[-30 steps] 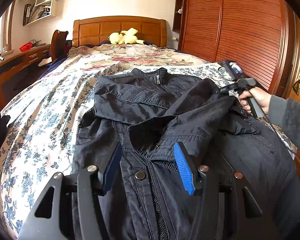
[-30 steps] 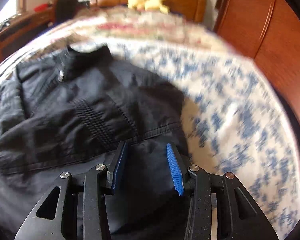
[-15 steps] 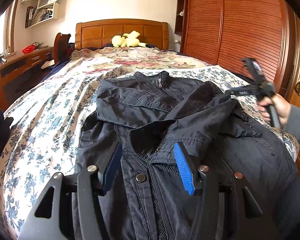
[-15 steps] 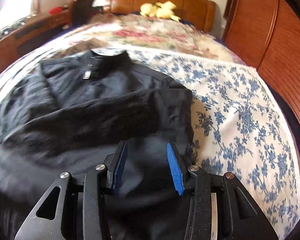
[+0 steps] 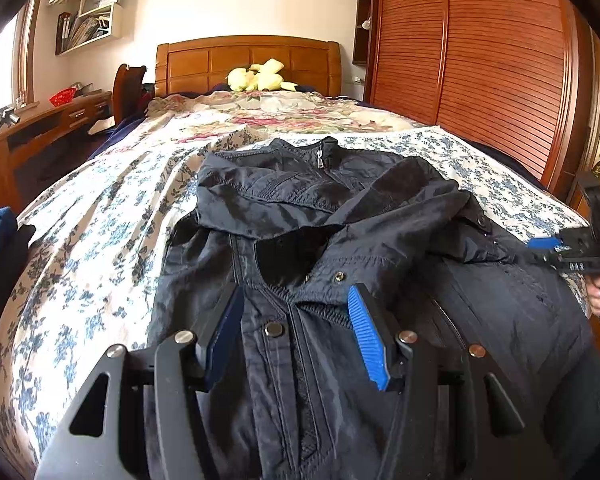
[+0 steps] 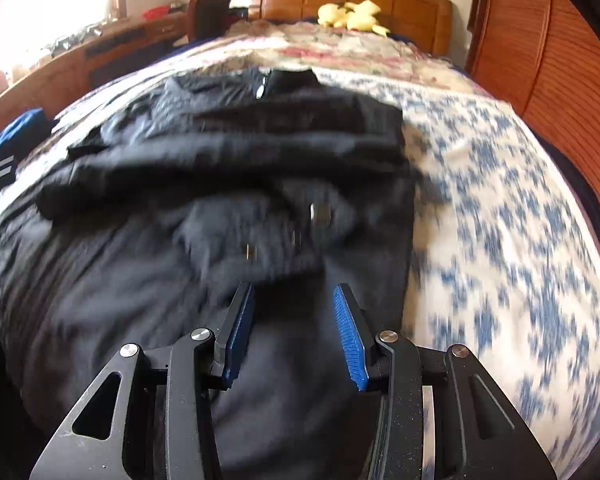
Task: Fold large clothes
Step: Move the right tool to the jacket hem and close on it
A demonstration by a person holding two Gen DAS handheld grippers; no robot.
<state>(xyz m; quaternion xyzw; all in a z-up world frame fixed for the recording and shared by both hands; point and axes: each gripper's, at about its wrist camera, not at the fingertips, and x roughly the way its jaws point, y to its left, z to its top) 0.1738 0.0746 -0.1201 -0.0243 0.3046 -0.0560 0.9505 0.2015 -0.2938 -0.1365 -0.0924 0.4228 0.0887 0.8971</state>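
Floral bedding (image 5: 100, 248) covers the bed where the dark jacket (image 5: 340, 240) lies spread, both sleeves folded across its chest. Since a second ago, the right gripper (image 6: 294, 320) has drawn back to the jacket's right edge, jaws parted, empty; the left gripper (image 5: 296, 328) likewise gapes empty over the front placket. No legible writing.

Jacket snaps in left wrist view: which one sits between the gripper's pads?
The round silver snap on the jacket placket, low between the pads; the other snap lies farther up.
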